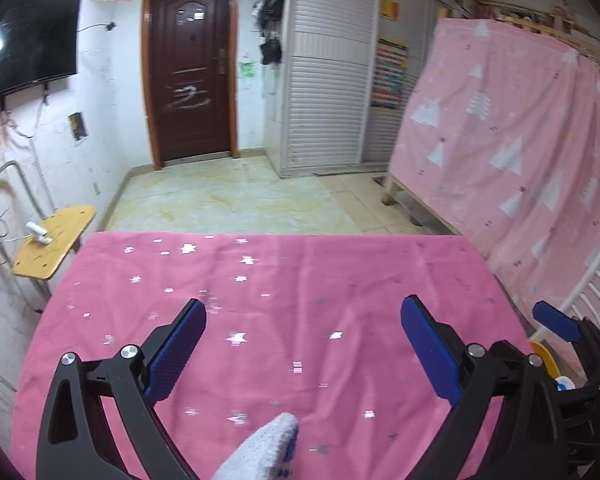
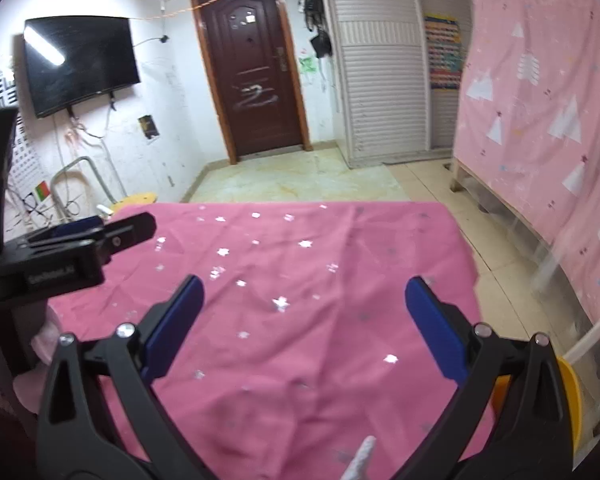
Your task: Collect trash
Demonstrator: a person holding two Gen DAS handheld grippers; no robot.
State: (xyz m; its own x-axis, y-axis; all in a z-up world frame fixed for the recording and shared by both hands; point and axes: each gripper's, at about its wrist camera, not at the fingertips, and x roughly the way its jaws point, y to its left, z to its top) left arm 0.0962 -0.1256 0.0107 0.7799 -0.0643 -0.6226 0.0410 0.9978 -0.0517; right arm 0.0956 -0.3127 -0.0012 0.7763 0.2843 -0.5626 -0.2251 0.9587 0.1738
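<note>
A table covered in a pink cloth with white stars (image 1: 260,300) fills the lower half of both views (image 2: 300,320). No trash item shows on it. My left gripper (image 1: 302,344) is open and empty above the cloth, blue pads wide apart. My right gripper (image 2: 304,324) is open and empty above the same cloth. A white crumpled or knitted thing (image 1: 264,452) pokes up at the bottom edge between the left fingers; a thin part also shows in the right wrist view (image 2: 362,458). The right gripper shows at the right edge of the left wrist view (image 1: 560,324); the left gripper shows at the left of the right wrist view (image 2: 80,240).
A yellow bin or bucket rim (image 2: 568,400) sits at the table's right side, next to a white chair frame (image 1: 592,284). A pink patterned sheet (image 1: 520,140) hangs on the right. A small yellow wooden stool (image 1: 54,240) stands left. Tiled floor (image 1: 236,200) and a brown door (image 1: 190,76) lie beyond.
</note>
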